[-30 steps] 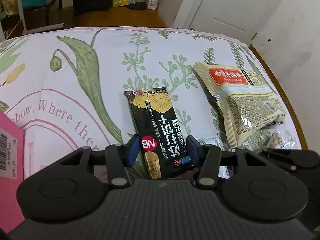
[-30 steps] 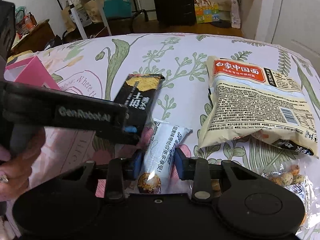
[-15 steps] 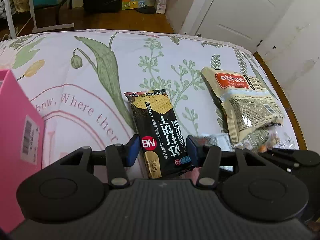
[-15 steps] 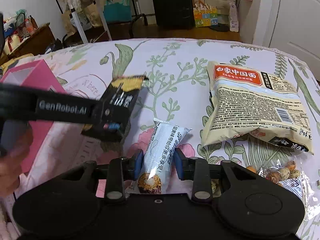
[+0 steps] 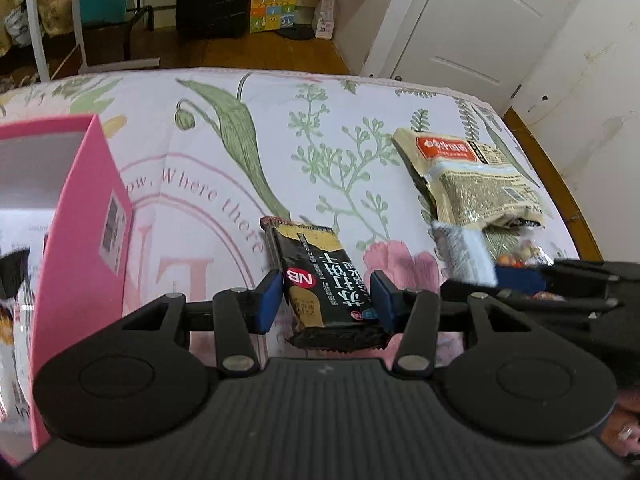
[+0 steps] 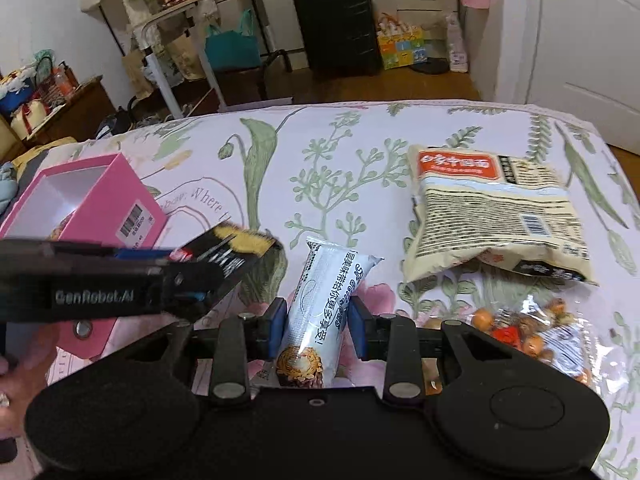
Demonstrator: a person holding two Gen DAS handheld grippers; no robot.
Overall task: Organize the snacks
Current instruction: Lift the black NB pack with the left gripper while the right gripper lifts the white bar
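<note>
My left gripper (image 5: 326,298) is shut on a black cracker packet (image 5: 326,280) and holds it above the floral tablecloth; the packet also shows in the right wrist view (image 6: 232,256). My right gripper (image 6: 318,326) is shut on a white snack bar (image 6: 324,304), lifted off the cloth; it shows blurred in the left wrist view (image 5: 464,256). A pink open box (image 5: 86,232) stands at the left, with snacks inside; it also shows in the right wrist view (image 6: 100,204). The left gripper (image 6: 120,280) is next to the box.
A beige noodle bag (image 6: 496,216) lies at the right on the tablecloth (image 6: 340,160), with a clear bag of mixed nuts (image 6: 528,332) in front of it. The table's wooden edge (image 5: 560,184) runs along the right. Furniture and a suitcase stand beyond the table.
Both grippers have lifted their packets and moved left toward the pink box. The box now fills more of the left wrist view.
</note>
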